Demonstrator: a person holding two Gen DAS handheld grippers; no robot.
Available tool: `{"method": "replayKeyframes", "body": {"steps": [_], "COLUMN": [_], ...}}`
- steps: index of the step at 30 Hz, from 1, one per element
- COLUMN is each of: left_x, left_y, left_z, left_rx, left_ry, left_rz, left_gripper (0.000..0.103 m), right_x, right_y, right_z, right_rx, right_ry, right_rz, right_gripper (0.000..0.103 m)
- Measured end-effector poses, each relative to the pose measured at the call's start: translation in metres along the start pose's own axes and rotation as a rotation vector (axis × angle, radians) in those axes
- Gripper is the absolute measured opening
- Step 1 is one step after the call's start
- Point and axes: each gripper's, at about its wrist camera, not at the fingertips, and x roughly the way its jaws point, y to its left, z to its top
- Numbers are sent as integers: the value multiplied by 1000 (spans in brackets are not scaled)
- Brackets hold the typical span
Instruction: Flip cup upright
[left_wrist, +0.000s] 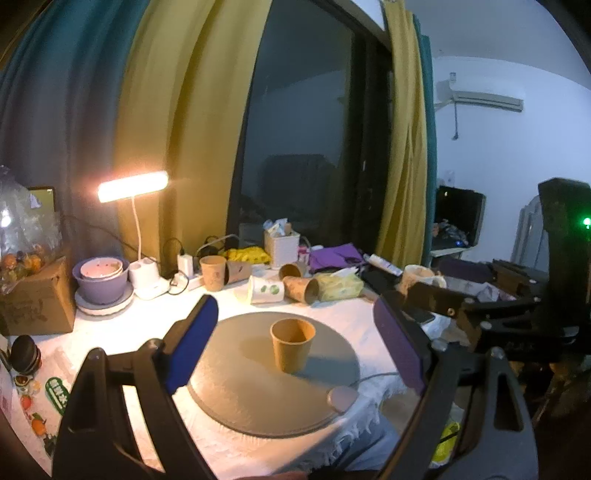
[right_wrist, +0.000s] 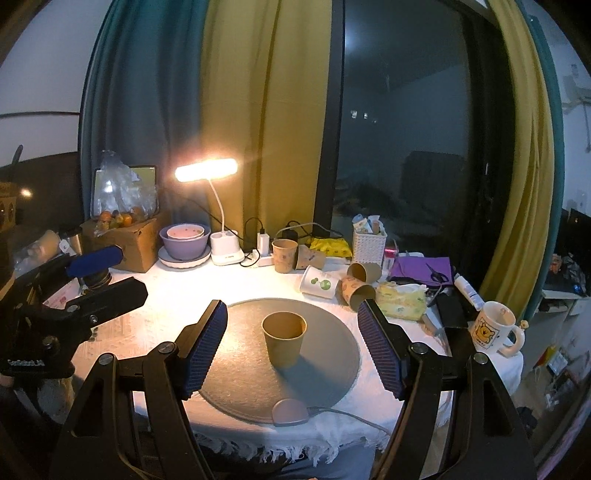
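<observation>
Round table draped in a white fringed cloth, lit warmly from behind. At the cloth's centre, a large grey circular mat, with a small pinkish-grey tab at its near edge and a thin cable trailing off it.

Standing upright near the middle of the mat, mouth open to the ceiling: a plain brown paper cup, casting a shadow toward the near edge. Nothing touching it.

Either side of the cup, hovering above the mat: right gripper, jaws spread wide, blue ribbed pads well clear of the cup, holding nothing. Left of the mat, seen side on in the right wrist view: left gripper, likewise spread wide and empty, cup framed between its fingers in its own view.

Behind the mat, at the table's far edge: a glowing desk lamp, a purple bowl with a smaller bowl nested inside, a cardboard box, a white woven basket. Between basket and mat, several more paper cups, one upright, the rest tipped on their sides. Right of the mat, a white cartoon-bear mug.
</observation>
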Motion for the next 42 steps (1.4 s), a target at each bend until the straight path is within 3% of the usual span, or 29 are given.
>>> {"method": "replayKeyframes", "body": {"steps": [42], "left_x": [2], "left_y": [-1], "left_z": [-2], "left_rx": [-10], "left_ry": [20], "left_rz": [1], "left_gripper": [87], "right_x": [14], "right_y": [-6], "right_z": [-11], "right_rx": [4], "right_ry": [50], "right_rz": [-7], "right_gripper": [76]}}
